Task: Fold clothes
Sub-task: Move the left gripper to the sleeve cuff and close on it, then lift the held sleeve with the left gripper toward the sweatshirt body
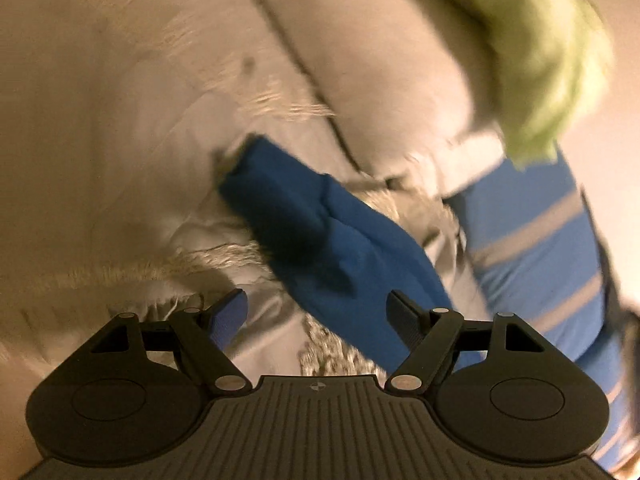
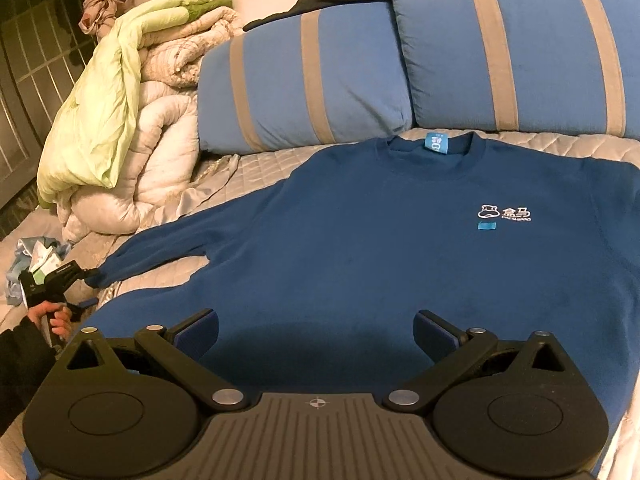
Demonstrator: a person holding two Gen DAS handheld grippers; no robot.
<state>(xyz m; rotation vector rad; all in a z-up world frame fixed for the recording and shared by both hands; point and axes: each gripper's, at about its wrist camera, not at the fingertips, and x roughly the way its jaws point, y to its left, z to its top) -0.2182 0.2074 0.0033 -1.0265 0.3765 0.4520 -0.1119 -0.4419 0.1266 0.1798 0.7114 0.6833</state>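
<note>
Blue long-sleeved cotton sweatshirt (image 2: 400,248) lies flat; right gripper (image 2: 316,332) above its hem and left gripper (image 1: 318,312) near its cuff, both released.

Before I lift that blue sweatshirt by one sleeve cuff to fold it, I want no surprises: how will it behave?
The blue sweatshirt will probably sag rather than hold shape: it lies limp, following the bed. Its sleeve looks soft and bunched near the cuff, so it should pinch easily. The knit looks matte and thickish, so likely not slippery, and the body may drag behind.
</note>
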